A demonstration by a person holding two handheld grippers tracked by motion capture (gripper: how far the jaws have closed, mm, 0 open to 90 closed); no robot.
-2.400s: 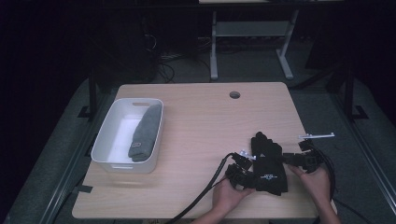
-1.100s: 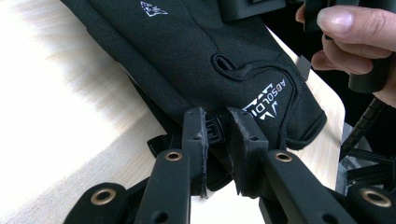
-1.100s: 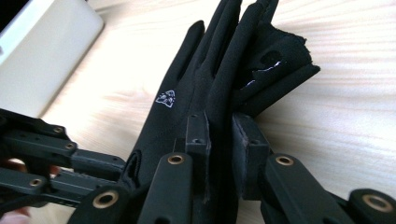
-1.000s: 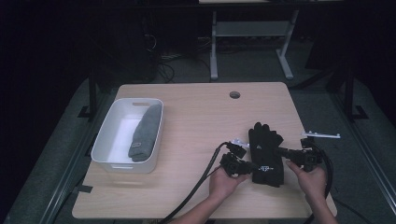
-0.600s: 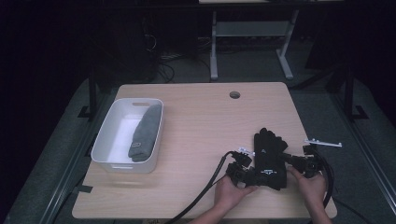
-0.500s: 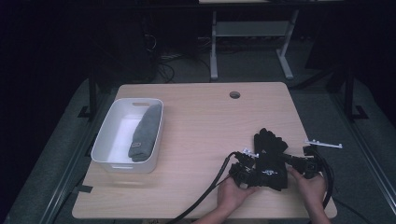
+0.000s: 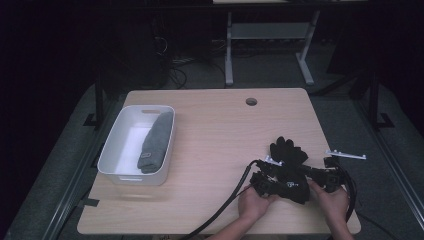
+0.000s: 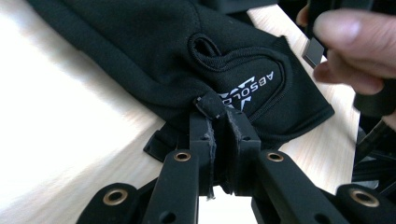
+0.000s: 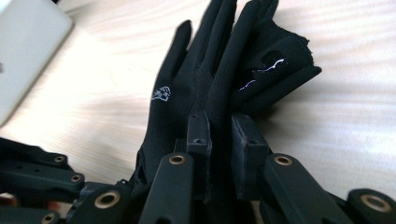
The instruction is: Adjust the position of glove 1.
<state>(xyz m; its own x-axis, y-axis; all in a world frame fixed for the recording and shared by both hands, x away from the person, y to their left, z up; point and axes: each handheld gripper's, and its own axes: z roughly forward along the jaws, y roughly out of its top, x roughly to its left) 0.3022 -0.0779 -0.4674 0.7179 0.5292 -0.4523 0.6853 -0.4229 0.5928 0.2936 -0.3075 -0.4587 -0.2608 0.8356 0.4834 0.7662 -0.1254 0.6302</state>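
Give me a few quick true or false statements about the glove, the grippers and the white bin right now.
1. The left gripper is shut on the black glove's cuff edge. True.
2. The right gripper hangs open above the table. False: it is shut on the black glove.
3. The white bin holds a grey rolled cloth. True.
4. The black glove lies inside the white bin. False: it lies on the table, near the right front corner.

Left gripper: low near the table's front edge, jaws just closed, pinching cloth.
Right gripper: opposite it, jaws clamped tight.
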